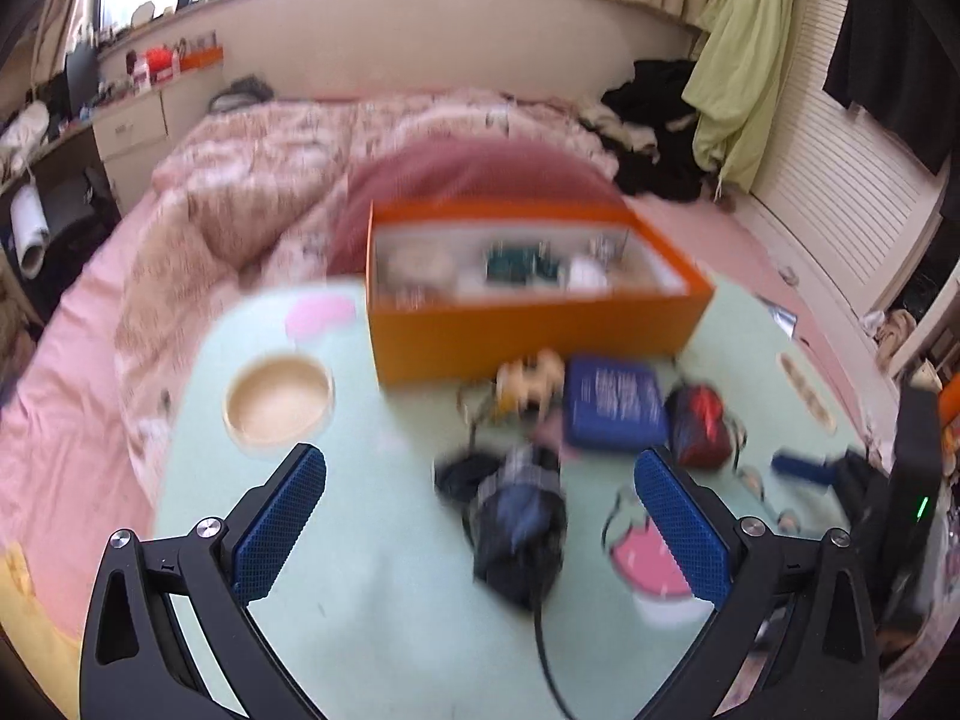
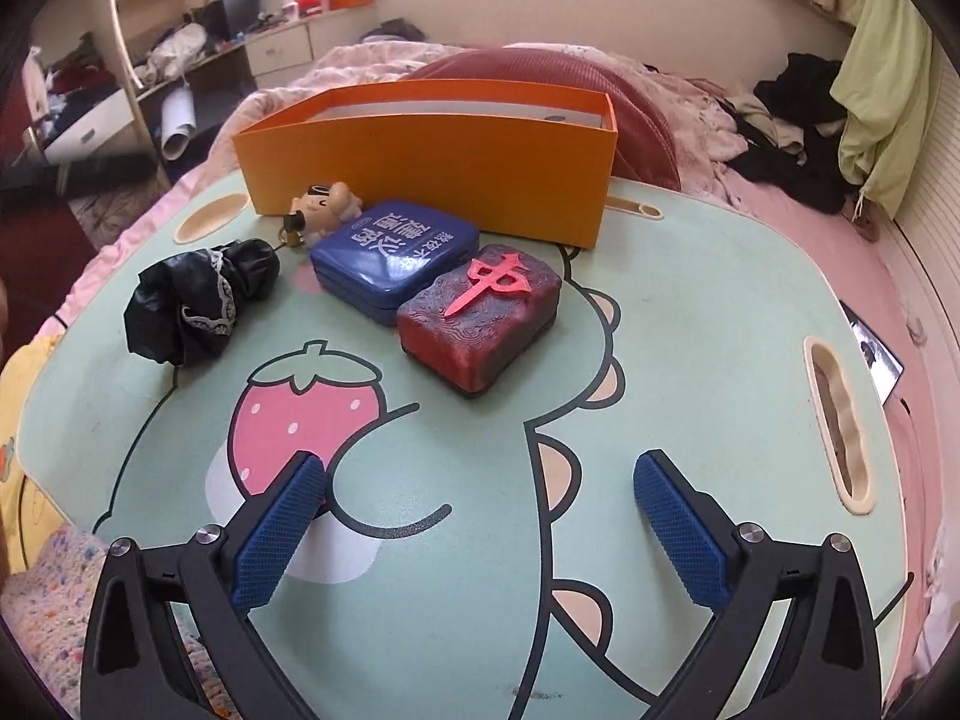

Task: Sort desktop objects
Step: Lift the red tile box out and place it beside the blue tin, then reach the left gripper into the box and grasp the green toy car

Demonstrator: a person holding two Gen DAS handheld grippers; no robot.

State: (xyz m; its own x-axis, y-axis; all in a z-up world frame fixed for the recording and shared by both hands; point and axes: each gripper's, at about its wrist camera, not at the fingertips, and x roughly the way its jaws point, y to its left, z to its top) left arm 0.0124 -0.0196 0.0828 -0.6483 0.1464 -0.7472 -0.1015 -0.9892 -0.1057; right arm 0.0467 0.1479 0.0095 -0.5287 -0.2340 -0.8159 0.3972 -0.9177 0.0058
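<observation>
Sorting looks partly done, we judge: beyond our left gripper (image 1: 480, 516) the orange box (image 1: 528, 324) already holds several blurred items. Our right gripper (image 2: 480, 516) hangs spread wide and empty over the green lap table (image 2: 690, 330). Ahead of its left finger lies the black pouch (image 2: 198, 306); further ahead, between the fingers, sit the small figurine (image 2: 327, 207), the blue tin (image 2: 396, 258) and the red mahjong block (image 2: 480, 315), touching one another. Our left fingers also stand apart, gripping nothing. We still have those four to box.
</observation>
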